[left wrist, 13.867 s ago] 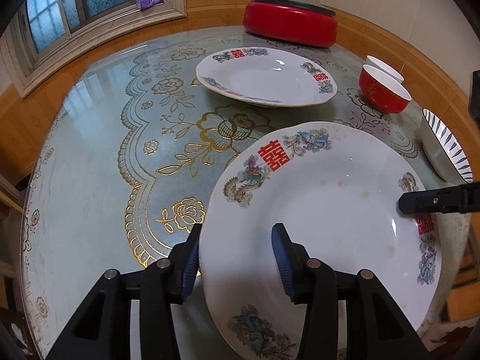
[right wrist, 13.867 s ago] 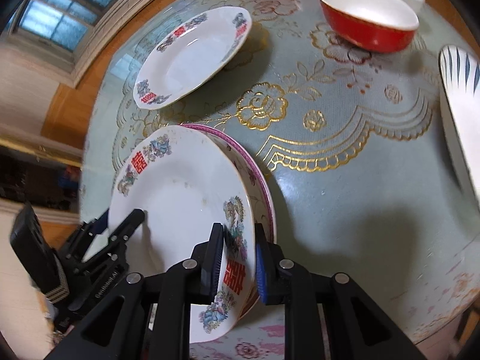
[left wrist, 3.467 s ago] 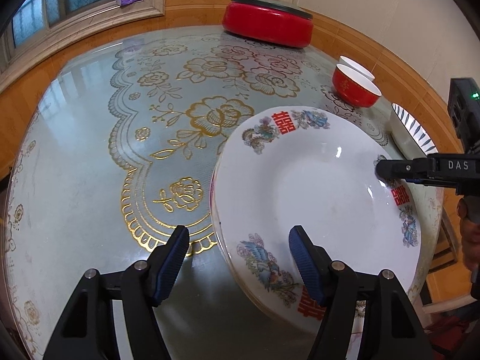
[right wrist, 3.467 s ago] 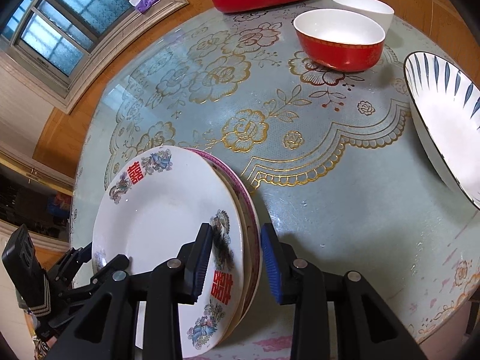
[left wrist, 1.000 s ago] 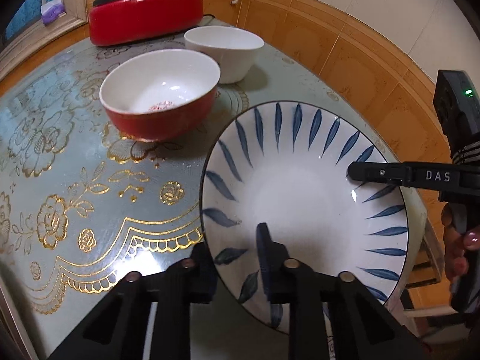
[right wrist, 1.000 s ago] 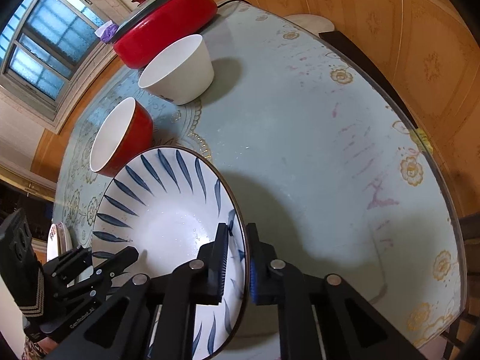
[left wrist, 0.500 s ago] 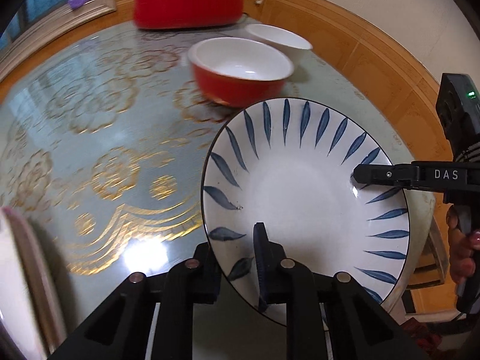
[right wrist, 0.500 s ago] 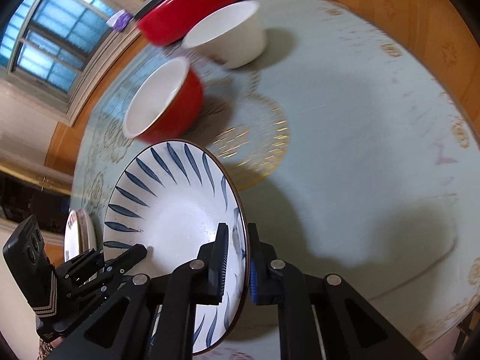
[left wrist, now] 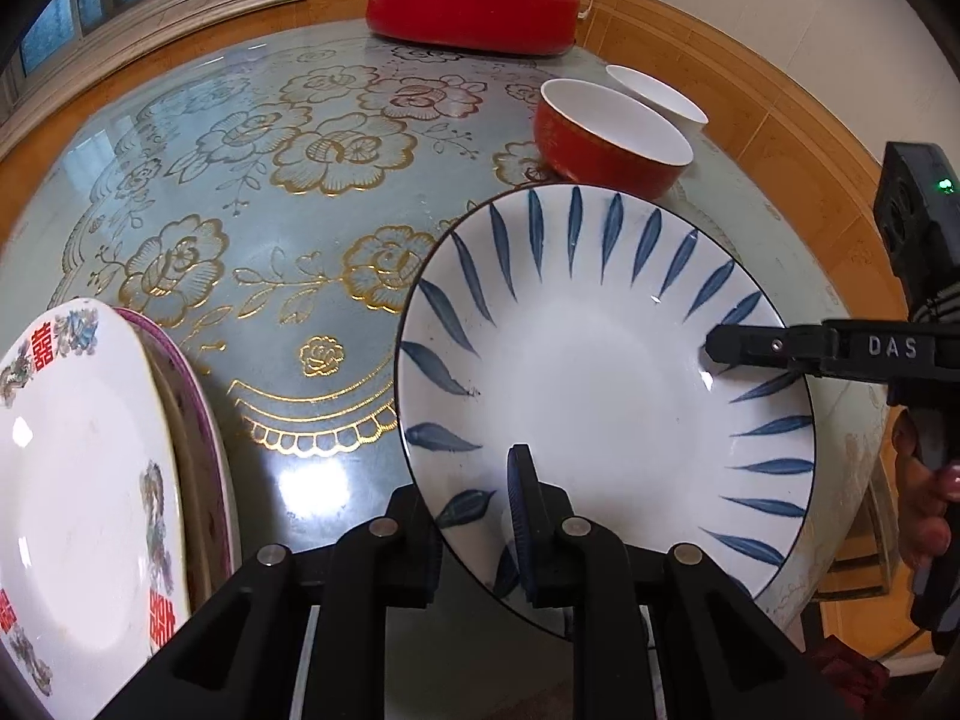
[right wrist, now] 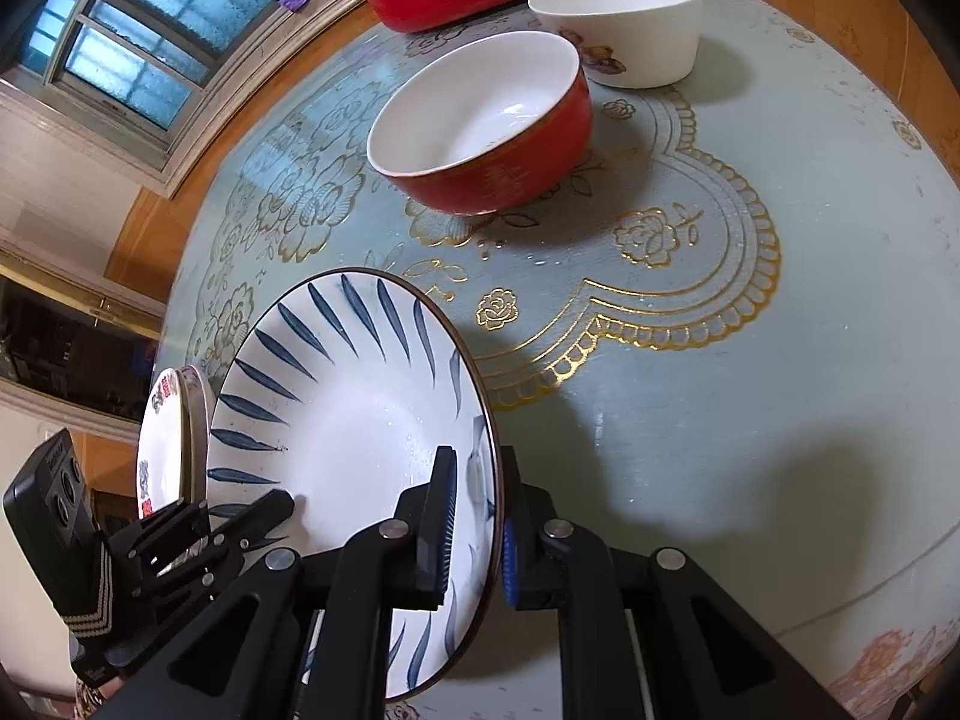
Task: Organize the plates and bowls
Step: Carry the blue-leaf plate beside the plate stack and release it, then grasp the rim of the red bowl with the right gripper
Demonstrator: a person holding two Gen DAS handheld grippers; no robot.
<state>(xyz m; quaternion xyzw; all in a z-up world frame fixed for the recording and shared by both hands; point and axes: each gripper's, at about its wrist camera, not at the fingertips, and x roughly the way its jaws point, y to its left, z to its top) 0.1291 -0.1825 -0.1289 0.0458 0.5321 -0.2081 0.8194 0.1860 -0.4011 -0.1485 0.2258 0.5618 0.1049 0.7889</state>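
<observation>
A white plate with blue leaf marks (left wrist: 588,372) is held above the table by both grippers. My left gripper (left wrist: 474,528) is shut on its near rim, and my right gripper (right wrist: 474,528) is shut on the opposite rim. The plate also shows in the right wrist view (right wrist: 342,420). A stack of floral plates (left wrist: 78,480) sits at the left table edge, and shows edge-on in the right wrist view (right wrist: 171,432), beyond the held plate. A red bowl (left wrist: 606,138) and a white bowl (left wrist: 657,99) stand at the back right.
A red lidded pot (left wrist: 474,0) stands at the far edge of the round glass-topped table (left wrist: 252,192). A wooden wall panel (left wrist: 780,120) curves close behind the table on the right. A window (right wrist: 156,30) is at the far left.
Both grippers have carried the blue-leaf plate left across the table, away from the bowls. The floral plate stack has come into view beside it on the left.
</observation>
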